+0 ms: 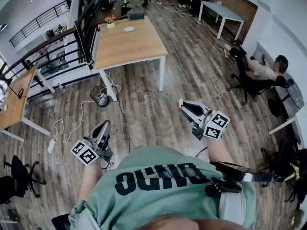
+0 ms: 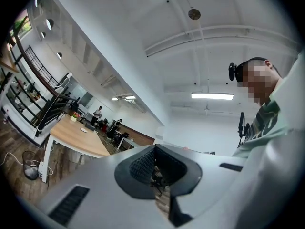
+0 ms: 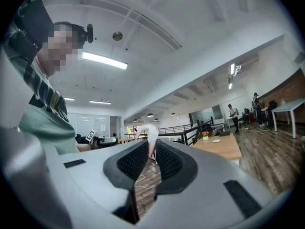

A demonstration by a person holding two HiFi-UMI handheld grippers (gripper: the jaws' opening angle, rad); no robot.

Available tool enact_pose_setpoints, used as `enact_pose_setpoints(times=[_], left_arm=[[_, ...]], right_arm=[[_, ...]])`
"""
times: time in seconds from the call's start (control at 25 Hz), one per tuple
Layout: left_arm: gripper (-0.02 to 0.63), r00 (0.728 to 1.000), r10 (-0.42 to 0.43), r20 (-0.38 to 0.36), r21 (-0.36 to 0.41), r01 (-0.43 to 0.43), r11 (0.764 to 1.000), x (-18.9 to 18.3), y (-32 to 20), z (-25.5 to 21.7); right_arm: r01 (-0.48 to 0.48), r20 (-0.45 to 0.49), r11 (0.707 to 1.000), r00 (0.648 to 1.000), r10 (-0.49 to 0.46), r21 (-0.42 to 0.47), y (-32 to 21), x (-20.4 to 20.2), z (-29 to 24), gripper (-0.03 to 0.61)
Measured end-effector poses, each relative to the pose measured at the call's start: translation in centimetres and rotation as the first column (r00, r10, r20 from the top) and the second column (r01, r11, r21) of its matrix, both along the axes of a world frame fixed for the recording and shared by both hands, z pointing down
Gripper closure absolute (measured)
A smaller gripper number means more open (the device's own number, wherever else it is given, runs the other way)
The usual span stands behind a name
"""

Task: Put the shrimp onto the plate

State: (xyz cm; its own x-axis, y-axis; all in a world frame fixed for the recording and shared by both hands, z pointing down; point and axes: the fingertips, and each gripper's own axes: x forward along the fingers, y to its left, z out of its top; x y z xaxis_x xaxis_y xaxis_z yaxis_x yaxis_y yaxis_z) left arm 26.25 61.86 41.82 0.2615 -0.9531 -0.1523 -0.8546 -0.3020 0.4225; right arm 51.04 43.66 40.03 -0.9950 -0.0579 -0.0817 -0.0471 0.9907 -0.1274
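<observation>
Right claw is clenched on a pale, pinkish-white curved shrimp, whose end sticks up just past its fingertips. Left claw is closed, with nothing between its pads. Both are held out over the dark wood-plank floor. Well ahead of both claws, a small round white plate lies on a long light wooden table, near a small pot of flowers.
</observation>
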Motion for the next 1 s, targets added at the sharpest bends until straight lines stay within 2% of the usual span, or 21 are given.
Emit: enact_pose_setpoints(times=[0.2, 0.76, 1.0], left_arm=[[0.611, 1.0, 0.022, -0.001, 0.002, -0.022, 1.0, 2.9, -2.7, -0.6], [0.611, 0.993, 0.116, 0.007, -0.022, -0.116, 0.993, 13.6, -11.1, 0.4], [0.611, 0.988, 0.15, 0.025, -0.052, -0.148, 0.988, 15.0, -13.3, 0.6]], right_arm=[[0.0, 0.047, 0.999, 0.999, 0.002, -0.037, -2.0, 3.6, -0.8, 0.523], [-0.071, 0.05, 0.996, 0.996, 0.073, -0.048, -8.6, 15.4, 0.8, 0.523], [-0.095, 0.06, 0.993, 0.993, 0.099, -0.067, -10.6, 16.9, 2.3, 0.523]])
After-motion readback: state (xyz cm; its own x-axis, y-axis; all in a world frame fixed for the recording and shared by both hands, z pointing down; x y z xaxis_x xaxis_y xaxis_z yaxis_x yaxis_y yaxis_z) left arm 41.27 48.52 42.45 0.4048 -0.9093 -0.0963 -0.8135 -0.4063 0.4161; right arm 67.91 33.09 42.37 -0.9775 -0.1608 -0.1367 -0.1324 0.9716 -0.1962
